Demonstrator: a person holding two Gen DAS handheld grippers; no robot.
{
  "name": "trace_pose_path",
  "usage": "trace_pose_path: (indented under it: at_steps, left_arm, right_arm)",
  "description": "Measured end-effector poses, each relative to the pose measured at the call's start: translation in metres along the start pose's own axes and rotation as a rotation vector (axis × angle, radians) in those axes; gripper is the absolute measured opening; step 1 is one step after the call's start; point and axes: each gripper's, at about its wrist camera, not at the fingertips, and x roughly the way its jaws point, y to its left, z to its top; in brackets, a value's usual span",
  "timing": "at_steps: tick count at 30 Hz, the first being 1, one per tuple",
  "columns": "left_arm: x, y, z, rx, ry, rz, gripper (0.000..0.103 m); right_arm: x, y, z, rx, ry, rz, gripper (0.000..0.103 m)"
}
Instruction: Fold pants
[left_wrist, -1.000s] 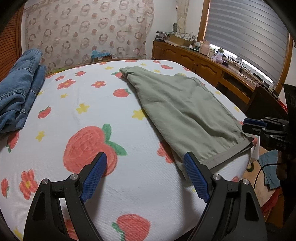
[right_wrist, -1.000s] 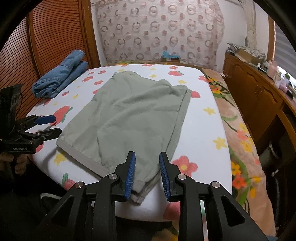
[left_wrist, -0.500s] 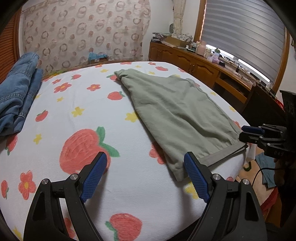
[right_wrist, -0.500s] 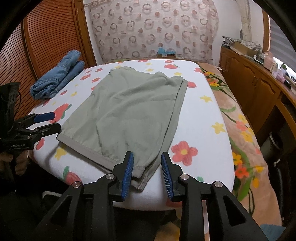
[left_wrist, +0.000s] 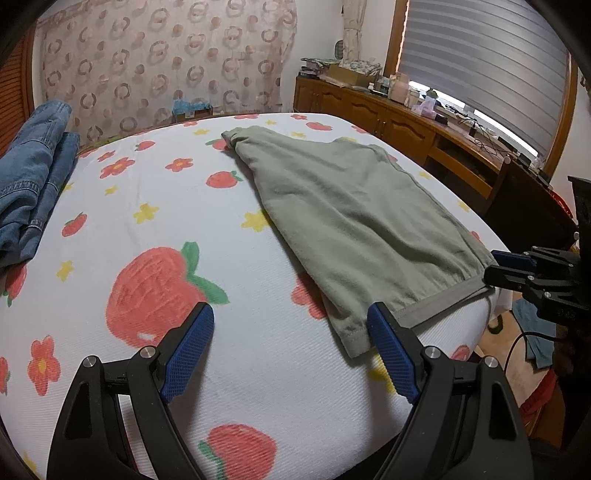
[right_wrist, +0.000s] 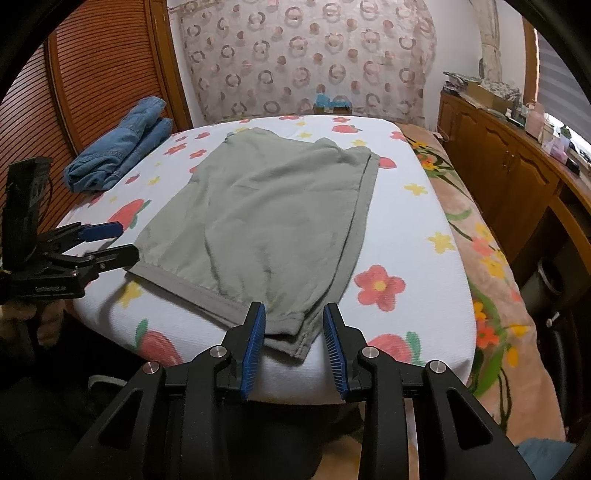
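Green pants (right_wrist: 258, 221) lie flat on the strawberry-print bed (left_wrist: 184, 369). The right gripper (right_wrist: 294, 332) has been widened around the near waistband corner, seemingly not yet pinched; the left gripper (left_wrist: 291, 343) is held wide beside the other corner.

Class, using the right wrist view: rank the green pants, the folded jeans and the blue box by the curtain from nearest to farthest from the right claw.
1. Green pants: the near corner lies just ahead of the right claw.
2. Folded jeans: far left of the bed.
3. Blue box: past the bed, against the curtain.
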Motion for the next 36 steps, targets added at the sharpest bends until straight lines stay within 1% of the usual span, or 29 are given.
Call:
trace_pose_path:
  at_steps: [2,3,4,7,9,12,14,16,23,25,26,28,29,32,33,35,36]
  left_arm:
    - [0.0,0.0,0.0,0.001,-0.001,0.0,0.086]
    - [0.0,0.0,0.0,0.001,-0.002,0.0,0.086]
    - [0.0,0.0,0.0,0.001,-0.001,0.0,0.086]
    - [-0.002,-0.001,-0.001,0.002,-0.004,-0.013,0.086]
    - [-0.006,-0.002,-0.001,0.004,-0.019,-0.052,0.081]
    - [-0.009,-0.007,-0.001,0.019,-0.03,-0.065,0.07]
    - [-0.01,-0.008,-0.001,0.023,-0.032,-0.08,0.057]
    - [-0.009,-0.009,-0.001,0.027,-0.031,-0.095,0.051]
    - [-0.005,-0.018,-0.003,0.051,-0.012,-0.118,0.05]
    - [-0.005,-0.019,-0.004,0.055,-0.011,-0.12,0.049]
    - [-0.005,-0.02,-0.004,0.057,-0.012,-0.125,0.046]
    - [-0.005,-0.021,-0.005,0.061,-0.012,-0.134,0.043]
    - [-0.006,-0.022,-0.005,0.064,-0.013,-0.138,0.041]
    - [-0.006,-0.022,-0.006,0.067,-0.015,-0.143,0.04]
    - [-0.006,-0.023,-0.006,0.066,-0.015,-0.144,0.04]
    - [-0.006,-0.023,-0.006,0.062,-0.015,-0.147,0.04]
    - [-0.006,-0.023,-0.006,0.061,-0.015,-0.147,0.04]
  right_arm:
    - [-0.002,0.002,-0.002,-0.017,0.0,-0.006,0.032]
    - [-0.002,0.003,-0.003,-0.019,-0.002,-0.003,0.021]
    - [-0.003,0.003,-0.002,-0.018,-0.005,-0.003,0.015]
    - [-0.008,0.001,-0.002,-0.012,-0.024,0.002,0.01]
    - [-0.011,0.001,-0.002,-0.008,-0.033,0.011,0.009]
    - [-0.012,0.002,-0.003,-0.012,-0.034,0.012,0.008]
    - [-0.012,0.004,-0.005,-0.017,-0.031,0.013,0.008]
    - [-0.014,0.004,-0.006,-0.016,-0.03,0.015,0.008]
    - [-0.014,0.005,-0.007,-0.014,-0.03,0.006,0.008]
    - [-0.012,0.006,-0.006,-0.014,-0.025,-0.002,0.011]
    - [-0.01,0.006,-0.005,-0.012,-0.023,-0.009,0.012]
    - [-0.008,0.006,-0.004,-0.011,-0.02,-0.023,0.019]
    - [-0.007,0.005,-0.004,-0.006,-0.021,-0.028,0.02]
    - [-0.007,0.001,-0.004,0.012,-0.025,-0.033,0.027]
    - [-0.006,0.0,-0.004,0.017,-0.025,-0.039,0.032]
    - [-0.003,0.0,-0.004,0.027,-0.016,-0.038,0.036]
    - [-0.001,-0.001,-0.005,0.03,-0.01,-0.032,0.036]
